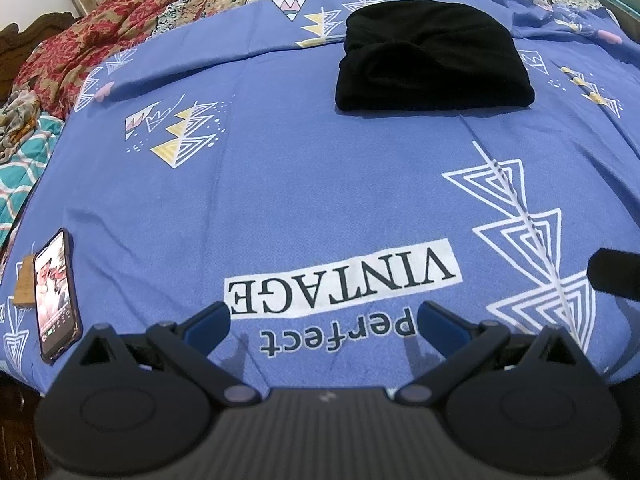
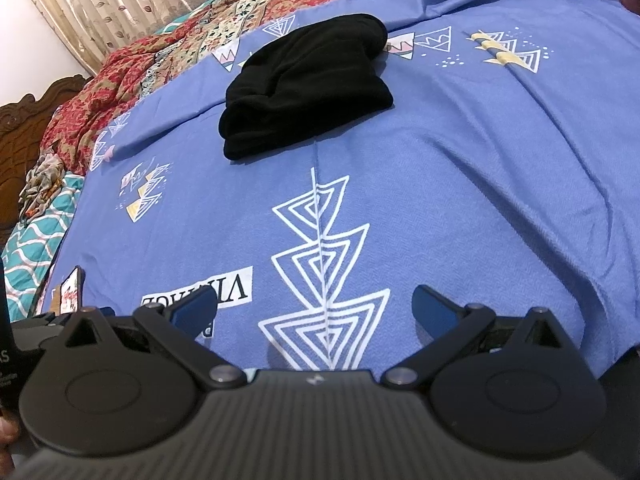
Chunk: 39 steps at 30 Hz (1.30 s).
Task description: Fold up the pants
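Observation:
The black pants lie folded into a compact bundle on the blue bedsheet, far ahead of both grippers; they also show in the right wrist view. My left gripper is open and empty, held low over the near part of the sheet above the "perfect VINTAGE" print. My right gripper is open and empty over a white triangle pattern, well short of the pants. The edge of the right gripper shows at the right of the left wrist view.
A phone with its screen lit lies on the sheet at the near left, also in the right wrist view. Red floral quilts are bunched at the back left. A curtain and a wooden headboard stand beyond.

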Each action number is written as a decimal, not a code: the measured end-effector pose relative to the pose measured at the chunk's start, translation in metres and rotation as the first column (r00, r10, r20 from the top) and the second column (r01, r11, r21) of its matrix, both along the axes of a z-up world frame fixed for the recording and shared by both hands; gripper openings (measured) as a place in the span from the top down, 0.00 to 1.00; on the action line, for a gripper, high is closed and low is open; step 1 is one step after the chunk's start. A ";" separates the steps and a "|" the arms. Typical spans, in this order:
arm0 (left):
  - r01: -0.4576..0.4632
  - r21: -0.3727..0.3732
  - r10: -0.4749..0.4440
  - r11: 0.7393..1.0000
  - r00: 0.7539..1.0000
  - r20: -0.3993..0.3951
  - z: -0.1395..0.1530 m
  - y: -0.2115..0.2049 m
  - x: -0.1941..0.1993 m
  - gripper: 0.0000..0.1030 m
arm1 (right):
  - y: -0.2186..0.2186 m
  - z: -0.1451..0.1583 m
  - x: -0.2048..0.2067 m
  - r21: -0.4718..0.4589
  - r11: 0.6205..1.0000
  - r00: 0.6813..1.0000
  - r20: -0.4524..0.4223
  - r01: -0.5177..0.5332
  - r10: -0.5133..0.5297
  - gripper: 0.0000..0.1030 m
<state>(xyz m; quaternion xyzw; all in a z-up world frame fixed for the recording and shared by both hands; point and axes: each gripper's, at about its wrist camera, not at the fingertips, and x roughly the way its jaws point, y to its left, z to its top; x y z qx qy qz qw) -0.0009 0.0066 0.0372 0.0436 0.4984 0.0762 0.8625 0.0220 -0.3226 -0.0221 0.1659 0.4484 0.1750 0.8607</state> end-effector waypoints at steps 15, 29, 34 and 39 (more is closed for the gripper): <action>0.002 0.014 -0.002 1.000 0.999 0.040 0.008 -0.002 0.000 0.00 | 0.001 -0.001 0.000 0.010 1.000 1.000 -0.002 -0.007 0.007 0.00; -0.031 0.077 0.026 0.997 0.998 0.066 0.011 -0.002 -0.001 0.00 | 0.000 -0.004 -0.001 0.022 1.000 1.000 -0.010 -0.003 0.003 0.00; -0.041 0.078 0.037 0.996 0.998 0.055 0.009 -0.002 0.000 0.00 | -0.001 -0.005 0.000 0.031 1.000 1.000 -0.018 0.000 0.001 0.00; -0.041 0.079 0.038 0.996 0.998 0.043 0.007 -0.002 0.000 0.00 | -0.002 -0.005 0.001 0.032 0.999 1.000 -0.020 -0.006 0.006 0.00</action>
